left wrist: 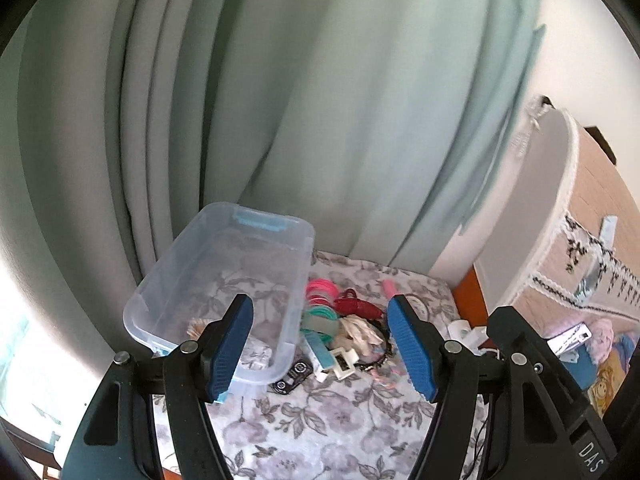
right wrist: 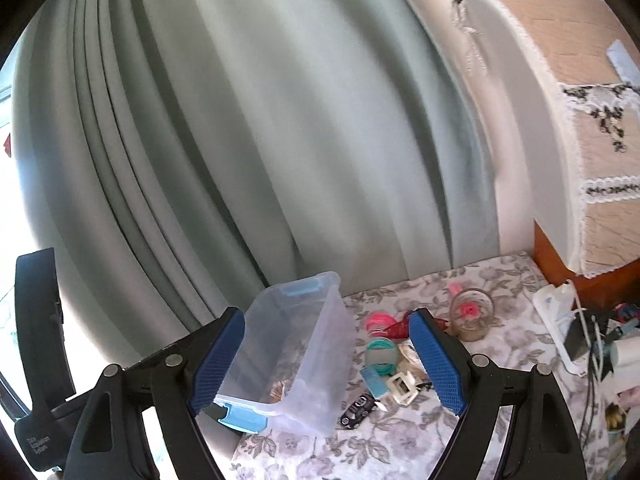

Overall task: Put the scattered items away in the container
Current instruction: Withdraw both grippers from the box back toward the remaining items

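My fingers (left wrist: 412, 354) on both grippers stand wide and empty. The clear plastic storage box (left wrist: 224, 280) sits at the floral tablecloth's (left wrist: 320, 420) left edge, hair ties and clips (left wrist: 344, 324) heaped just beside it, handy for dropping in.

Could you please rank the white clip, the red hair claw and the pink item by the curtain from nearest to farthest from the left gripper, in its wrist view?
1. White clip, between the fingers, low.
2. Red hair claw, mid-pile.
3. Pink item, by the curtain.
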Demonstrator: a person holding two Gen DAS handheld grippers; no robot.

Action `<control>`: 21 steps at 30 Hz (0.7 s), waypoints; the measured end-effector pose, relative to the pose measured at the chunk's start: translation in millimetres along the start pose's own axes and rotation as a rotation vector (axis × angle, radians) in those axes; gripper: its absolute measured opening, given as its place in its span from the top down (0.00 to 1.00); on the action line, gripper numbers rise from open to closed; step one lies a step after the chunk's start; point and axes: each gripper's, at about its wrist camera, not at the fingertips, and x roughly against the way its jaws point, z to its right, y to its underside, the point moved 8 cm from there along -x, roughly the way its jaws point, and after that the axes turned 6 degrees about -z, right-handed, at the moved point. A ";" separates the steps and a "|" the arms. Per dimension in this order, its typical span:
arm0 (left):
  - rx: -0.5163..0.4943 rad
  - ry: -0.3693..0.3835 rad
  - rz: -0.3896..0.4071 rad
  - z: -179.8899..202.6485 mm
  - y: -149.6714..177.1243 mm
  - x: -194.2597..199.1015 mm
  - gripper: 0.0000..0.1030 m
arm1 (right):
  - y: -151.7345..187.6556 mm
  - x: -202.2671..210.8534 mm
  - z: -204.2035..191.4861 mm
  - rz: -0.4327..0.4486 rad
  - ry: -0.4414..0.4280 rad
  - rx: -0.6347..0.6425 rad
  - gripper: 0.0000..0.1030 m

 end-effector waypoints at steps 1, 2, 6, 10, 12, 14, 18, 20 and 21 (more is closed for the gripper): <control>-0.007 0.001 0.003 4.1 0.0 1.9 0.31 | -0.8 4.2 2.7 0.005 0.000 -0.007 0.15; -0.014 0.003 0.005 8.8 -0.1 3.4 0.31 | -1.7 8.1 5.5 0.010 0.001 -0.011 0.15; -0.049 0.030 0.002 29.3 3.0 2.9 0.31 | -3.8 22.8 18.0 0.024 0.017 -0.014 0.15; -0.087 0.027 -0.018 42.2 5.8 -1.9 0.31 | -4.9 34.1 40.0 0.045 0.076 -0.030 0.15; -0.093 0.024 -0.025 44.9 6.4 -4.9 0.31 | -6.6 35.6 52.8 0.044 0.089 -0.056 0.15; -0.098 0.028 -0.035 48.2 7.8 -9.9 0.31 | -7.2 35.6 63.0 0.044 0.097 -0.082 0.15; -0.103 0.028 -0.065 52.0 13.9 -23.9 0.31 | -7.4 34.3 79.7 0.053 0.144 -0.106 0.15; -0.095 0.024 -0.081 51.7 18.1 -32.6 0.31 | -5.3 30.7 85.3 0.045 0.150 -0.109 0.15; -0.089 0.020 -0.093 50.4 20.8 -38.4 0.31 | -3.6 26.6 87.8 0.039 0.151 -0.112 0.15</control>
